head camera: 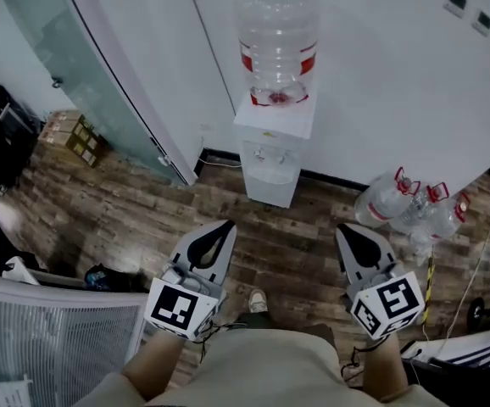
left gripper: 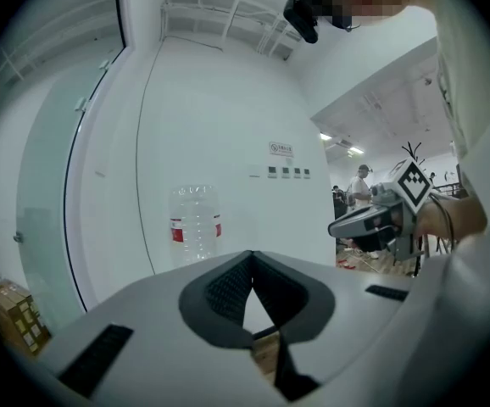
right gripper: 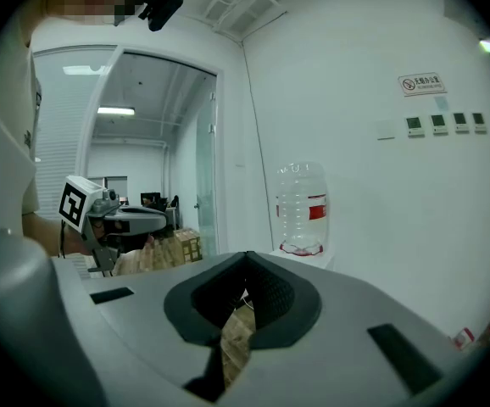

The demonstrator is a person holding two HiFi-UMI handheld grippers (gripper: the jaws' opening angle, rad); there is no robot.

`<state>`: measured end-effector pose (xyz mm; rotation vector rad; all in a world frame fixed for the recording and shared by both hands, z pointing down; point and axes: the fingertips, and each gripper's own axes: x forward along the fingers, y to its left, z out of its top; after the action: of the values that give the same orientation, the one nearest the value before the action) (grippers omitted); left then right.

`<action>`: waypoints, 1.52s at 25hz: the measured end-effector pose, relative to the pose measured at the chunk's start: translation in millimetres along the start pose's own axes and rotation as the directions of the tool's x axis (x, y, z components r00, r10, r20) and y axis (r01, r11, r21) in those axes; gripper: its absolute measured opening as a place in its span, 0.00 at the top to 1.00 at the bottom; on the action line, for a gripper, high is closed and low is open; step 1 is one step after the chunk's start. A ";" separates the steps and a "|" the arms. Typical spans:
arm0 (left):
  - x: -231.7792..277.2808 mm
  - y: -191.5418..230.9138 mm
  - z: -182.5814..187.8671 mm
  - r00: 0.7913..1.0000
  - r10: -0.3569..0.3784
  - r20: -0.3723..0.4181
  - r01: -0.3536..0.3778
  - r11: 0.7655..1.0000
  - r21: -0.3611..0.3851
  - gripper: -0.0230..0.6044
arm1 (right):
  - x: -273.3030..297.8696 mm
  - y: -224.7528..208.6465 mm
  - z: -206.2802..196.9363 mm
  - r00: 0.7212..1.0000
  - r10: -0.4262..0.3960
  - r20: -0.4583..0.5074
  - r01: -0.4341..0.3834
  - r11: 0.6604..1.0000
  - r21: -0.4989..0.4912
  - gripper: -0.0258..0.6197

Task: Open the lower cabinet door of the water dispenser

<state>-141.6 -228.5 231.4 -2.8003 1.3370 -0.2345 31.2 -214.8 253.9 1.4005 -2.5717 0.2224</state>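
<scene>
The water dispenser [head camera: 272,155] is seen against the white wall, and its lower cabinet door [head camera: 269,185] is shut. A clear stretch of wooden floor [head camera: 292,248] is left between it and both tools. The room is hemmed on the left by a glass door [head camera: 84,75] with cardboard boxes [head camera: 80,136] beside it. On the right it is hemmed by spare bottles [head camera: 398,202] lying on the floor near the dispenser. The cabinet door is shown only in the head view. In both gripper views just the top bottle [left gripper: 196,223] is caught above the tool's own body. The left hand-held gripper [head camera: 226,225] and the right hand-held gripper [head camera: 344,229] are held side by side, well apart, roughly level and pointed at the dispenser. On each, the jaw tips are closed together on nothing.
</scene>
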 end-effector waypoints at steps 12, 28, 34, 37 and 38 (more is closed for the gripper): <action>72.1 31.4 -13.7 0.992 0.118 -0.046 -0.119 0.993 -0.019 0.95 | 69.8 -84.2 4.8 0.998 0.062 0.016 -0.063 0.998 0.019 0.95; 165.8 47.6 -32.2 0.960 0.277 -0.028 -0.278 0.961 -0.009 0.95 | 151.8 -176.1 -19.7 0.961 0.275 0.036 -0.277 0.953 0.119 0.94; 190.0 64.7 -68.9 0.970 0.243 -0.006 -0.243 0.969 -0.036 0.95 | 203.4 -194.0 -60.7 0.961 0.276 0.003 -0.276 0.959 0.070 0.74; 196.7 73.1 -101.2 0.971 0.237 -0.018 -0.237 0.971 -0.040 0.95 | 225.7 -192.5 -87.6 0.968 0.252 0.002 -0.251 0.967 0.045 0.68; 198.3 76.6 -112.9 0.971 0.240 -0.024 -0.241 0.969 -0.046 0.95 | 233.8 -192.3 -96.5 0.971 0.240 0.002 -0.240 0.970 0.035 0.67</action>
<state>-94.5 -426.3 360.4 -2.6438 1.6898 -0.2219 79.7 -485.9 412.2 1.0948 -2.7453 0.3070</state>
